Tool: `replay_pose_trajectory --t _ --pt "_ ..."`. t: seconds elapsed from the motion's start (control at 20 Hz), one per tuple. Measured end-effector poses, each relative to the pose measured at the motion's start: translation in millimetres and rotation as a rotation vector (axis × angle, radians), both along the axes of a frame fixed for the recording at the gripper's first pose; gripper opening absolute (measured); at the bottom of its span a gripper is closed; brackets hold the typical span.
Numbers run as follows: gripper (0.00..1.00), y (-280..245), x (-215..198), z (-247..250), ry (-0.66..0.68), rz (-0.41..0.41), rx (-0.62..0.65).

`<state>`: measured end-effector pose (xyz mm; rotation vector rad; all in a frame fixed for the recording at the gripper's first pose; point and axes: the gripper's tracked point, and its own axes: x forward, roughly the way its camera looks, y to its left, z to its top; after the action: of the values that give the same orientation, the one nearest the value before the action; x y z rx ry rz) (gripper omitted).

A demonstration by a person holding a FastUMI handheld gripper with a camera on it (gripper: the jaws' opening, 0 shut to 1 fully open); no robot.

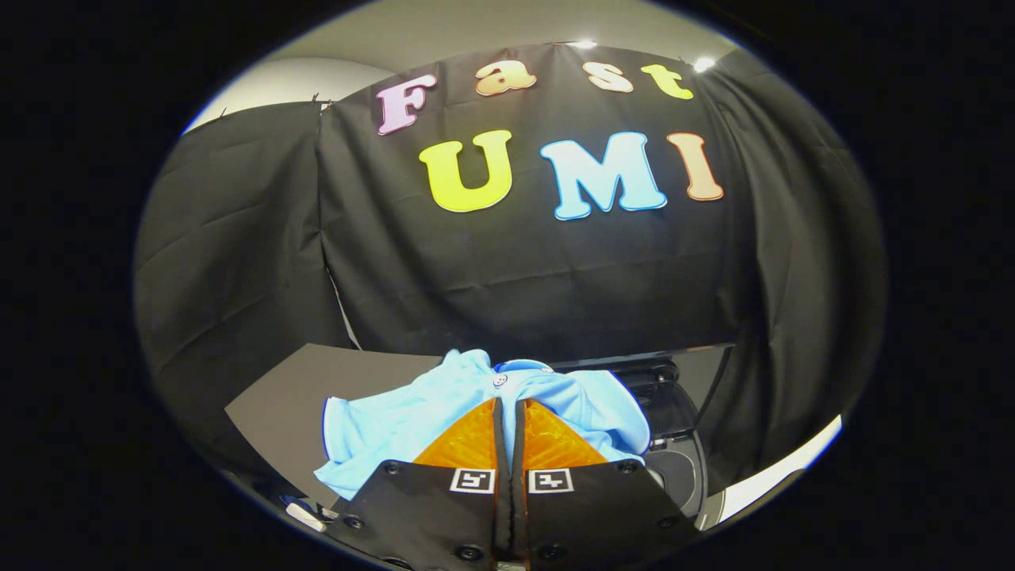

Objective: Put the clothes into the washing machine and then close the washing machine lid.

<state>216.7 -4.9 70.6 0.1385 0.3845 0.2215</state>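
In the lower middle of the frame the gripper (pixel 507 404) has its two orange fingers (pixel 468 440) drawn almost together, pinching a fold of the light blue shirt (pixel 396 428). The shirt drapes over and ahead of the fingertips, spreading to the left and right of them. Behind it, at lower right, the dark washing machine (pixel 674 412) stands with its lid (pixel 634 358) raised.

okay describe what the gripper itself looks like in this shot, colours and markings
The gripper has two orange fingers with ridged, wedge-shaped pads tapering toward the tips. Each sits on a flat black plate fastened with dark round screws, and each plate carries a small square black-and-white marker near the finger's base.
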Motion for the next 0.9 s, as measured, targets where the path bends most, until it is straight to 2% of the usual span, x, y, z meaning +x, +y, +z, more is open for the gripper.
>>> replay_pose_trajectory --t 0.3,0.55,0.9 --pt "0.02 -17.1 -1.0 -30.1 0.043 -0.027 -0.044" --pt "0.01 -34.4 -4.8 -85.2 0.133 -0.056 -0.111" --pt "0.02 -48.9 -7.8 -150.3 0.252 -0.092 -0.113"
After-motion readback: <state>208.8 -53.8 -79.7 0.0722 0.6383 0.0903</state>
